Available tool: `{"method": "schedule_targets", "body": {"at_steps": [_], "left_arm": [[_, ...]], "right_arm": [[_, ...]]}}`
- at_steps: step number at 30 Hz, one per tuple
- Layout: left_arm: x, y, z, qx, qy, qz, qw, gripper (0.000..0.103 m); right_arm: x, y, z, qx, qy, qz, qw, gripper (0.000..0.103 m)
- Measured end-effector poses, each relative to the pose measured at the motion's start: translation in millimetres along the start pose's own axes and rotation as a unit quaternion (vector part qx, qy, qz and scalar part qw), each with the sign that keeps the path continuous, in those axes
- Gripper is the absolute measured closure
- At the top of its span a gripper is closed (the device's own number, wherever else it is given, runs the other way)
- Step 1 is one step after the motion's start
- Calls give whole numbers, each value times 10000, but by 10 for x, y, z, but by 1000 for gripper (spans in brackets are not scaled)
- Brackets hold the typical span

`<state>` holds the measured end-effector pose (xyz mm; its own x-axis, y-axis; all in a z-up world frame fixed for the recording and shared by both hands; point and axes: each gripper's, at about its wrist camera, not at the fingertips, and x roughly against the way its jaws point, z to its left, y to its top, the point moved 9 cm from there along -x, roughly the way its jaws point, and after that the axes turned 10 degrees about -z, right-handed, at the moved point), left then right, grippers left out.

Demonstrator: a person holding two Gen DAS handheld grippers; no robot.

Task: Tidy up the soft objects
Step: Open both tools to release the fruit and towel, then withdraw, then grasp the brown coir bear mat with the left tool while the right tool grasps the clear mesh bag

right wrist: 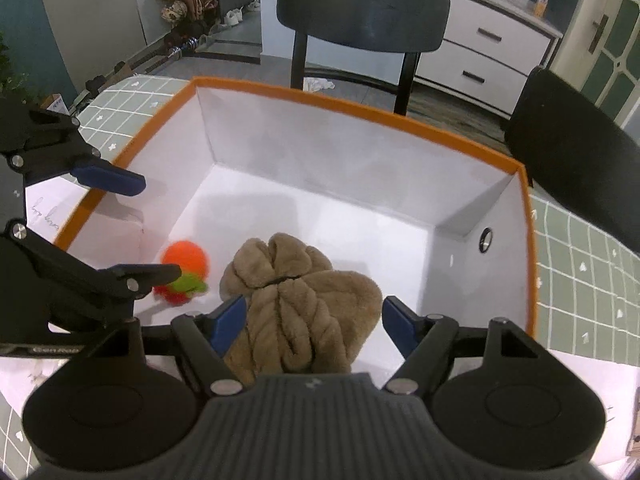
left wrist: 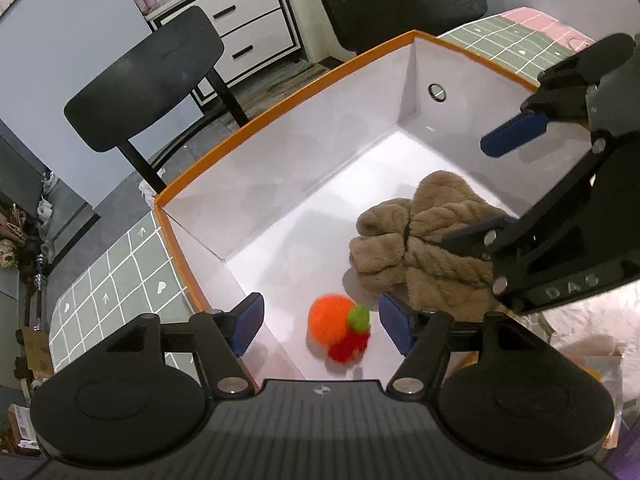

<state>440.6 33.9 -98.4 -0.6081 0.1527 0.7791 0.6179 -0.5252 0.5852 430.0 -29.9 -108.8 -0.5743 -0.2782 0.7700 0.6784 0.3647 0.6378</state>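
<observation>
Left gripper (left wrist: 320, 326): jaws stand wide apart at the lower centre of its own view, pointing down into the box (left wrist: 288, 96). The orange, green and red pom-pom toy (left wrist: 340, 330) lies on the white box floor between the blue pads, with clear floor on both sides; nothing is gripped.

Right gripper (right wrist: 312, 322): jaws likewise spread at the lower centre of its view. The tan plush bundle (right wrist: 304, 300) rests on the box floor between them. The left pad (right wrist: 230, 320) sits just beside or against the plush edge; contact cannot be confirmed. The right pad stands clear.

The orange-rimmed box sits on a green gridded tablecloth (right wrist: 580, 264). Toy and bundle lie near each other, apart.
</observation>
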Motion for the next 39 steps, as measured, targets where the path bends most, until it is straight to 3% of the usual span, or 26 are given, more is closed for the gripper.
{"method": "schedule_targets", "body": {"at_steps": [10,16,23,32,39], "left_arm": [[610,76,-128,-103,-40,-462,9989,25],[965,-113,-236,114,-208,-673,9974,24],[1342,-675,-461,103,-190,-824,9964,20],[1599,-1662,-640,716,-359,-715,9942,21],[1889,-2229,-1039,712,-462,-814,9931,19]], "right_arm": [[540,107,56,306,31,-259,9992,30],[899,-93,172,455,142,-304,9984,30],[1269,-725,317,785,337,-143,9962,30],[1568,-1820,-120,187,216,210,9994,30],[1926,-2550,-204,-83,230,203,9995,30]]}}
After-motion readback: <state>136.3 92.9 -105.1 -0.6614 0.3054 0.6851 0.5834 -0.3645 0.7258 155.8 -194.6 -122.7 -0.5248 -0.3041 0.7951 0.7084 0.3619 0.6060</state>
